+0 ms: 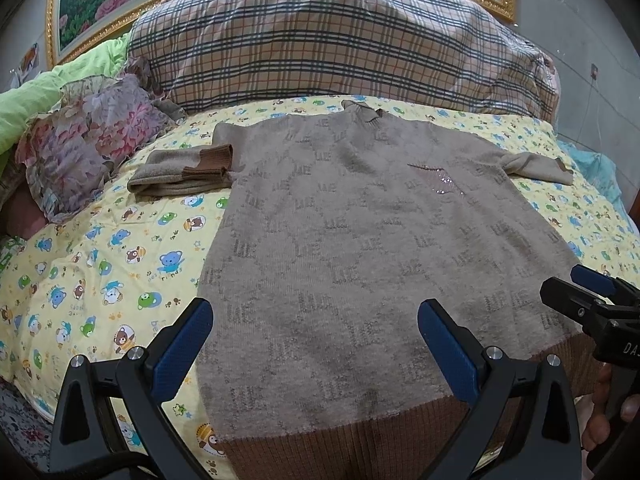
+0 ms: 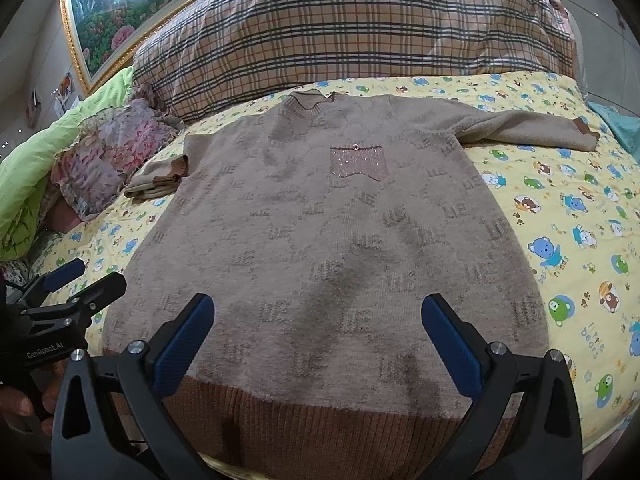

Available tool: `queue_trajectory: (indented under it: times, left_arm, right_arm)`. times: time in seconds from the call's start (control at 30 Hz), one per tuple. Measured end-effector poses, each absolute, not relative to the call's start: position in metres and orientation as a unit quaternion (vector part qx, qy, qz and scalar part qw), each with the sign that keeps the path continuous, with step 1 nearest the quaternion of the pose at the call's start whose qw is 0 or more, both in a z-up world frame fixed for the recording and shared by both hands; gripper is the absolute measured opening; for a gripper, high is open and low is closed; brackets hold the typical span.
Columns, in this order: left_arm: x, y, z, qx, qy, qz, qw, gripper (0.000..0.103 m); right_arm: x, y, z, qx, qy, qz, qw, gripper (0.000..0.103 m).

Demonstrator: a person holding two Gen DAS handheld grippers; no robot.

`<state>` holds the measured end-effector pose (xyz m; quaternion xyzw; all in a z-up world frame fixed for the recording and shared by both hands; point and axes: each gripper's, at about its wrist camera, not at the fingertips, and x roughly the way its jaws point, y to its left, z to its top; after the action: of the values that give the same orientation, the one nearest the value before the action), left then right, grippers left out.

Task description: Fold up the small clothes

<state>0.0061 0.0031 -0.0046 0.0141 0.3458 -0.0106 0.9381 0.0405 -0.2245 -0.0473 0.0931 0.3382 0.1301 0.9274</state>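
Note:
A small beige knitted sweater (image 1: 360, 220) (image 2: 320, 220) with a brown ribbed hem lies flat, front up, on a yellow bear-print sheet (image 1: 100, 260) (image 2: 580, 220). Its left sleeve (image 1: 184, 170) (image 2: 158, 178) is bunched with the brown cuff folded over. The right sleeve (image 1: 540, 166) (image 2: 528, 128) stretches outward. A sparkly chest pocket (image 2: 359, 164) shows. My left gripper (image 1: 316, 320) hovers open over the hem's left part. My right gripper (image 2: 318, 316) is open above the hem's middle, nothing between its fingers. Each gripper shows at the edge of the other's view: right (image 1: 576, 284), left (image 2: 90, 274).
A plaid quilt (image 1: 340, 40) is piled behind the sweater. A floral pillow (image 1: 92, 140) and green bedding (image 2: 28, 180) lie at the left. A gold-framed flower picture (image 2: 120, 12) hangs on the wall. A hand (image 1: 612, 420) holds the right gripper's handle.

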Motion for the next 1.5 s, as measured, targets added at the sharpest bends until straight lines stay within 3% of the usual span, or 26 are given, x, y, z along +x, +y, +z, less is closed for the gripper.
queue_trajectory:
  times: [0.83,1.2,1.5]
  left_arm:
    - [0.043,0.000,-0.012,0.016,0.385,-0.028,0.922,0.102]
    - [0.135,-0.003,0.021,0.015,0.385,-0.043,0.922,0.103]
    - [0.224,0.004,0.018,-0.006,0.408,-0.044,0.912,0.102]
  right_arm:
    - [0.060,-0.251,-0.038,0.137,0.338,0.116,0.924,0.103]
    - [0.143,-0.379,-0.005,0.190,0.375,-0.018,0.907,0.103]
    - [0.247,-0.522,0.015,0.292,0.335,-0.124,0.887,0.103]
